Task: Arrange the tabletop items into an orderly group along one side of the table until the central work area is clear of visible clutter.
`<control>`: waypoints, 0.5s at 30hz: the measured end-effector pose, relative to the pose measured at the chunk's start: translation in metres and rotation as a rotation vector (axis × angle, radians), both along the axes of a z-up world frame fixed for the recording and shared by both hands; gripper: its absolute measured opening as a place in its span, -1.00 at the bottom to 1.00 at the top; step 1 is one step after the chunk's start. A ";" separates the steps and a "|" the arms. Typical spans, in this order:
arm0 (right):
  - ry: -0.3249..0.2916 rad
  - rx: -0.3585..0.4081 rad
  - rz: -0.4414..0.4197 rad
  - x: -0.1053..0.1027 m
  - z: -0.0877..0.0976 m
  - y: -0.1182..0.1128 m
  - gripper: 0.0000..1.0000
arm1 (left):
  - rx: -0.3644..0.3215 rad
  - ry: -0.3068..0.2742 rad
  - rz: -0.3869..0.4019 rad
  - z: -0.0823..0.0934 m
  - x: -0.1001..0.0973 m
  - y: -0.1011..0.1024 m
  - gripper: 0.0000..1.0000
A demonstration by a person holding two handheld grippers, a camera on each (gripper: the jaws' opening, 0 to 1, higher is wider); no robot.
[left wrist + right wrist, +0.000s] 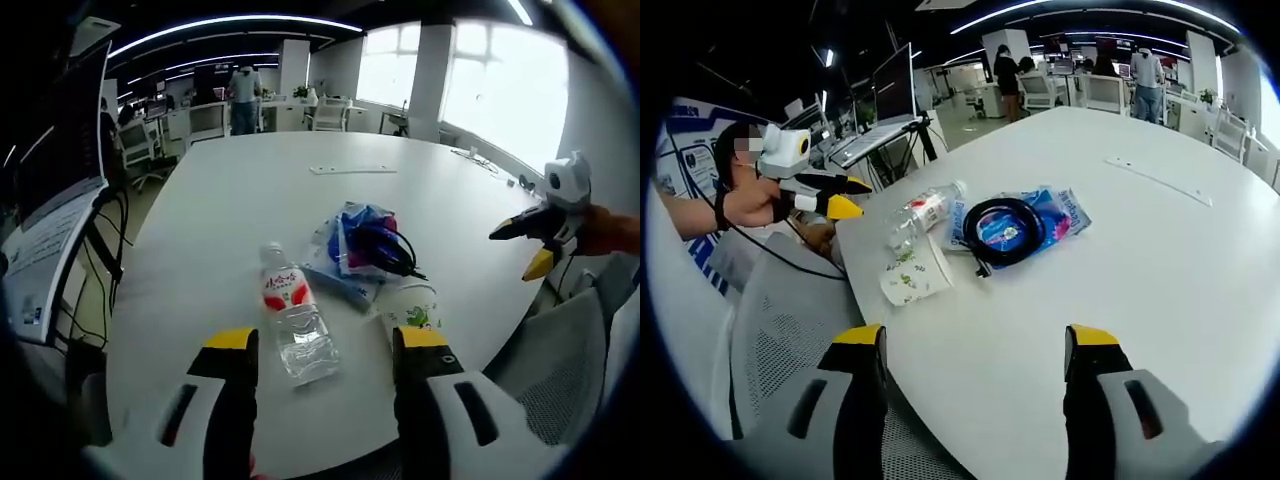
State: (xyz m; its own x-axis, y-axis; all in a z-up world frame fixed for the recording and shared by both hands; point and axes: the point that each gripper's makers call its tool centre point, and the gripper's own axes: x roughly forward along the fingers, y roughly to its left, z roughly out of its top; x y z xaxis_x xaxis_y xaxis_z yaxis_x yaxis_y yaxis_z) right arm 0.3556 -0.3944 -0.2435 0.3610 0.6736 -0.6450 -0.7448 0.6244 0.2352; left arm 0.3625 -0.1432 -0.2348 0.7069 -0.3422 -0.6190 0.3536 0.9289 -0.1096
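Bottle (293, 313), cup (412, 309) near table (250, 190) edge (far side bare).

Left claw (325, 355): two broad black jaws, each capped with a yellow tip, each with a dark oblong slot set in a white plastic shell lower down. Right claw (980, 350): same build, black jaws, yellow caps, white-grey shells with slots. Seen from across, the left claw (845, 196) has tapering black-and-yellow jaws on a white housing. A dark band circles the wrist of the hand (755, 203) gripping it.
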 end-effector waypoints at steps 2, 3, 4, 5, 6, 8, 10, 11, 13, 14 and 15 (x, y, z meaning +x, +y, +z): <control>0.001 -0.002 -0.001 0.000 0.000 0.000 0.44 | -0.001 0.002 0.001 0.000 0.001 0.000 0.08; 0.001 -0.002 -0.002 0.000 0.000 -0.001 0.44 | 0.000 0.002 0.002 -0.001 0.001 0.000 0.08; 0.001 -0.002 -0.002 -0.001 0.000 -0.001 0.43 | -0.001 0.003 0.002 -0.001 0.001 0.000 0.08; 0.001 -0.001 -0.004 -0.001 0.000 -0.001 0.43 | 0.000 0.003 0.003 -0.001 0.001 0.000 0.08; 0.002 -0.001 -0.005 -0.001 0.000 -0.001 0.43 | 0.001 0.005 0.004 -0.001 0.001 0.000 0.08; 0.003 -0.002 -0.006 -0.001 0.000 -0.002 0.43 | -0.001 0.006 0.007 -0.002 0.002 0.001 0.08; 0.005 -0.003 -0.008 -0.002 -0.001 -0.002 0.43 | 0.002 0.008 0.007 -0.003 0.002 0.001 0.07; 0.006 -0.003 -0.009 -0.003 -0.001 -0.003 0.43 | 0.002 0.009 0.006 -0.003 0.002 0.001 0.07; 0.006 -0.004 -0.011 -0.003 -0.001 -0.003 0.43 | 0.001 0.011 0.005 -0.004 0.004 0.001 0.07; 0.007 -0.004 -0.012 -0.003 -0.001 -0.004 0.44 | 0.000 0.011 0.004 -0.005 0.004 0.001 0.08; 0.009 -0.007 -0.012 -0.004 -0.001 -0.004 0.44 | 0.000 0.011 0.006 -0.005 0.005 0.002 0.07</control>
State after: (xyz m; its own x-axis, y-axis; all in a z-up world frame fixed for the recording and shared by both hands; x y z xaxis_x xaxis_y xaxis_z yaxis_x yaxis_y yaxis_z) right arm 0.3517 -0.3985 -0.2447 0.3632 0.6646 -0.6530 -0.7353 0.6348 0.2372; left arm 0.3679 -0.1415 -0.2396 0.7023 -0.3383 -0.6264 0.3472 0.9309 -0.1135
